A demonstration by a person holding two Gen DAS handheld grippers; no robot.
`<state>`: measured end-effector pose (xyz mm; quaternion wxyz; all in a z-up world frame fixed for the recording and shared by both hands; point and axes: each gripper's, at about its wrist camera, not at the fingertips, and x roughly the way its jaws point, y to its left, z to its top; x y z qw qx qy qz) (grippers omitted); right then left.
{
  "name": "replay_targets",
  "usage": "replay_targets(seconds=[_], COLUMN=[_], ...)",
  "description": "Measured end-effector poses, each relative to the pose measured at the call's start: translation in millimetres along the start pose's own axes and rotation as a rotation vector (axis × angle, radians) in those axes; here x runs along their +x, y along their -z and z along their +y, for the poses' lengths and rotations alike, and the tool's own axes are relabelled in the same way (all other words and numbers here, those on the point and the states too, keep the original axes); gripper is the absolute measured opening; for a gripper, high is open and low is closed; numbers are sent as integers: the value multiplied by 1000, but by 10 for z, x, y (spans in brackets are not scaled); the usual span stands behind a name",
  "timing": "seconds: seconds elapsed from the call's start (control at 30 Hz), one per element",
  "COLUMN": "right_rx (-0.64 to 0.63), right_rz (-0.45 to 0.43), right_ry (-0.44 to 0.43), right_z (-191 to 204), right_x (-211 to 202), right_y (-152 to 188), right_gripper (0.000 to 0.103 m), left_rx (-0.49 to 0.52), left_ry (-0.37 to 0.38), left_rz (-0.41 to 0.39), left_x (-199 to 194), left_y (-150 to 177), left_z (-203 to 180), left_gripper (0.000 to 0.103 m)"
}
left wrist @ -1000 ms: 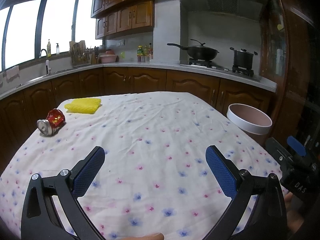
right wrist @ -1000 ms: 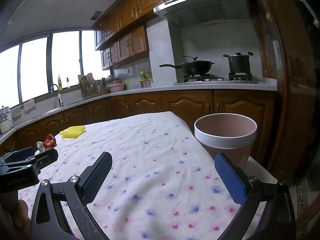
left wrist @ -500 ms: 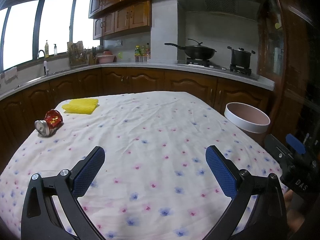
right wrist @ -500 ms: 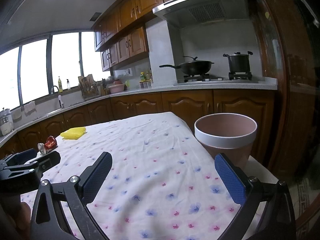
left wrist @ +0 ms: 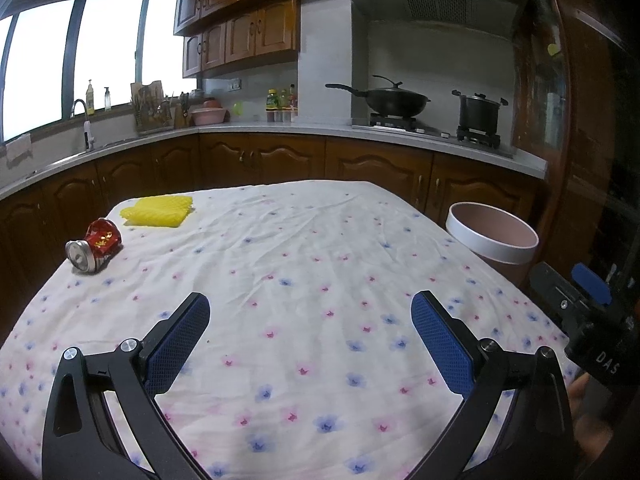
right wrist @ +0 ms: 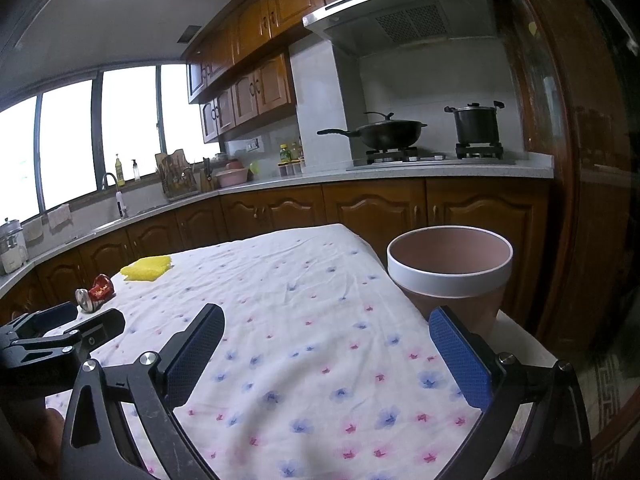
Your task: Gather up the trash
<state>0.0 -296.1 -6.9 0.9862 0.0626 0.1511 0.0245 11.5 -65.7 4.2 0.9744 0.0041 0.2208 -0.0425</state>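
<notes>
In the left wrist view we hold the left gripper (left wrist: 310, 320) low over the near part of the table (left wrist: 320, 248), jaws spread wide with nothing between them, which we read as a ready pose before any pickup. The trash lies well apart from it at the far left corner: a crushed can (left wrist: 94, 249) on its side near the edge, and a yellow net (left wrist: 158, 211) flat just beyond it. The bin (left wrist: 491, 237) stands off the table's right edge, we judge so that trash can be dropped in from the table side; what we see of its inside looks bare. In the right wrist view the right gripper (right wrist: 326, 334) is likewise released and carries nothing, and it hangs near the bin (right wrist: 450, 276), whose pink interior shows no contents, though its bottom is hidden. The can (right wrist: 95, 293) and net (right wrist: 146, 267) sit far off to the left.
</notes>
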Motion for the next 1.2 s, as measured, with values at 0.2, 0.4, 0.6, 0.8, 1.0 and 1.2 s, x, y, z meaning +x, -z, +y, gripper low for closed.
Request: replay_targets(seconds=[0.2,0.4,0.6,0.8,1.0,1.2], right_rx=[1,2,5,7,15,29], right_rz=[0,3,8,15,40,83], right_ry=[0,-1,-2,-1,0,-2], right_z=[-1,-5,4,15,44,54], right_x=[-3,2,4,25,86,197], right_y=[0,2,2,2,-20,-63], right_gripper=[103,103,103,103,103,103], left_rx=[0,4,4,0,-8,-22], left_ry=[1,3,4,11,25,36], left_rz=[0,4,5,20,42,61], left_x=[10,26,26,69,133,209], left_y=[-5,-4,-3,-11,-32,-65], left_z=[9,7,6,20,54,95], left_gripper=[103,103,103,103,103,103])
